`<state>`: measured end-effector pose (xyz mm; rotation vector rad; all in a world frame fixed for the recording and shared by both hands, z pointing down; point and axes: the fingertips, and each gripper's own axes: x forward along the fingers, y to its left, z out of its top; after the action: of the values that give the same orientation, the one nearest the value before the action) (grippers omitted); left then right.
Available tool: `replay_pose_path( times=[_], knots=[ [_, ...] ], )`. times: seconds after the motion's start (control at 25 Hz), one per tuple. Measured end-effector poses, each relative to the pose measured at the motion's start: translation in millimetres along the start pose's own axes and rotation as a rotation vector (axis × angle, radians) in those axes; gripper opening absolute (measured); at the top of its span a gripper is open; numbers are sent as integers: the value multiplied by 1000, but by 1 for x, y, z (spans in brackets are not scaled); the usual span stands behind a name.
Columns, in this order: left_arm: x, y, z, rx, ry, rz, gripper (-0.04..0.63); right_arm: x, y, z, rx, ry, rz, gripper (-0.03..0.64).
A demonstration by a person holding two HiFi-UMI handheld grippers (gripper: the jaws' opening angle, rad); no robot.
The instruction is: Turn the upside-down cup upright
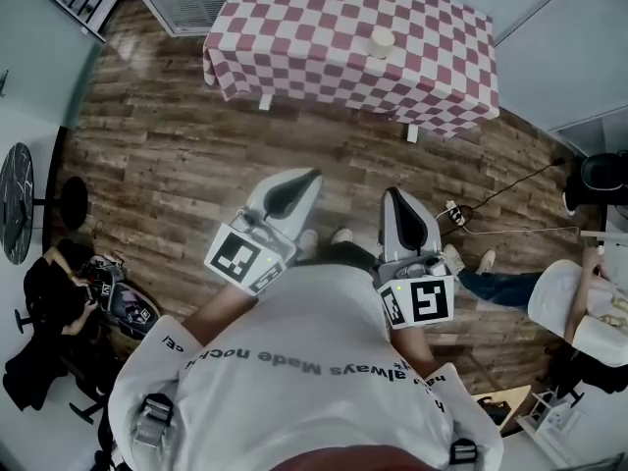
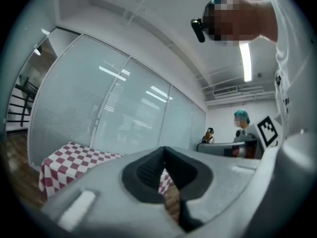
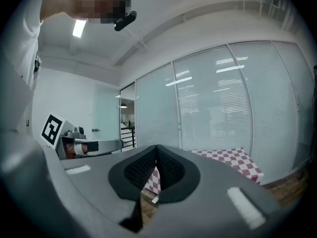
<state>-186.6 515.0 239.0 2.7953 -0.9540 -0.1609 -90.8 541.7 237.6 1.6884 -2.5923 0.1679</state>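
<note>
A pale cup [image 1: 382, 41] stands on the red-and-white checked table [image 1: 324, 27] at the top of the head view; it looks mouth-down, though it is too small to be sure. Both grippers are held close to the person's chest, well short of the table. My left gripper [image 1: 312, 177] is shut with nothing in it, its jaws meeting at the tips [image 2: 164, 150]. My right gripper [image 1: 391, 194] is likewise shut and empty, jaws touching [image 3: 156, 148]. Part of the checked table shows behind the jaws in both gripper views [image 2: 69, 157] [image 3: 225, 157].
Wooden floor [image 1: 177, 165] lies between the person and the table. Glass walls with blinds [image 3: 218, 108] stand behind the table. A cable and white item [image 1: 461, 214] lie on the floor at right. Seated people and equipment occupy the left [image 1: 59, 302] and right [image 1: 579, 302] edges.
</note>
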Motion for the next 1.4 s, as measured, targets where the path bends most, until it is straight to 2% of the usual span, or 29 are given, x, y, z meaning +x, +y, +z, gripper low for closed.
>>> replay_pose_path(
  times=[0.24, 0.52, 1.04, 1.4],
  knots=[
    [2, 11, -7, -7, 18, -14, 3, 12, -1, -7, 1, 8, -8, 2],
    [37, 25, -6, -7, 19, -26, 3, 34, -27, -7, 11, 5, -16, 2],
    [177, 49, 3, 23, 20, -30, 3, 88, -155, 15, 16, -15, -30, 2],
    [283, 44, -2, 37, 14, -15, 3, 104, -256, 22, 6, -21, -19, 2]
  ],
)
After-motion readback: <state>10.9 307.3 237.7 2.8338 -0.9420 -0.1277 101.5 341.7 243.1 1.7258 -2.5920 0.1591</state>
